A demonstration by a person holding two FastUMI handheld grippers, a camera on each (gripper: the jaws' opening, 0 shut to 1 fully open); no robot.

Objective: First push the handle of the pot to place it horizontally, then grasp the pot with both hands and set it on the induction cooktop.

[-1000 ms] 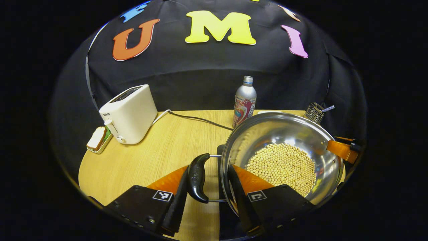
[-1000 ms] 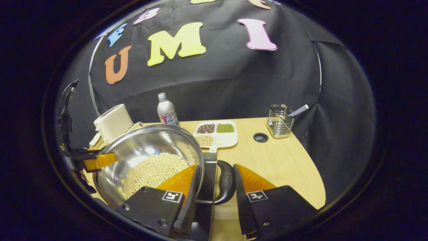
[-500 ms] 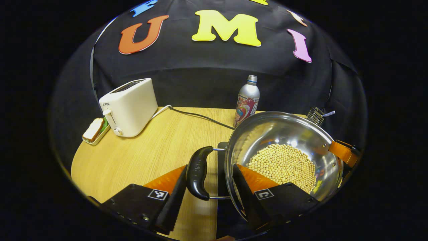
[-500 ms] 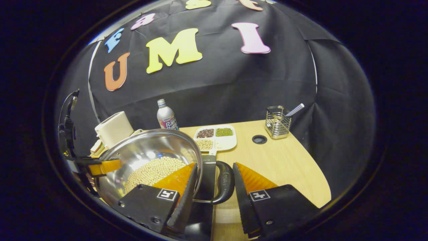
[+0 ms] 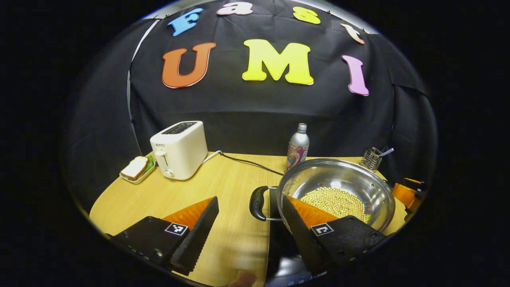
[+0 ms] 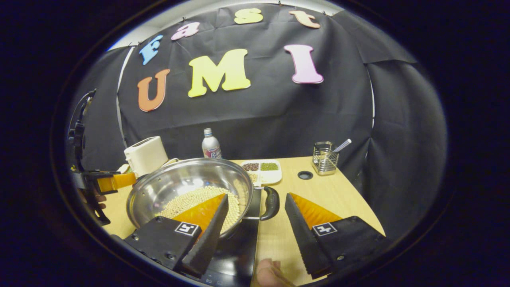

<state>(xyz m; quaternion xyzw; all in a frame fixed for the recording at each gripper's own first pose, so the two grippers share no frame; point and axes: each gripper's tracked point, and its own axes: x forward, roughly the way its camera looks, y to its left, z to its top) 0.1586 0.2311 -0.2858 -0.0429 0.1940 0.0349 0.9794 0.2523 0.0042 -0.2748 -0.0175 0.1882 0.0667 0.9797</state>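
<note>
1. Sitting on the flat black induction cooktop (image 6: pixel 239 249) at lower centre of the right gripper view, the shiny round steel pot (image 6: pixel 191 181) holds pale round beans (image 6: pixel 199 197) and looks set down.
2. Left gripper (image 5: pixel 249 235): jaws spread wide, nothing held; the pot's black left loop handle (image 5: pixel 257 203) lies beyond and between its fingers, apart from both.
3. Right gripper (image 6: pixel 255 229): jaws equally wide, empty; the black right loop handle (image 6: pixel 272 203) lies free between its fingers.
4. Hazard: a finger catching a handle during withdrawal could drag the pot off the cooktop onto the light wooden table (image 5: pixel 167 195).
5. Hazard: any jolt to the rim may scatter beans.
</note>
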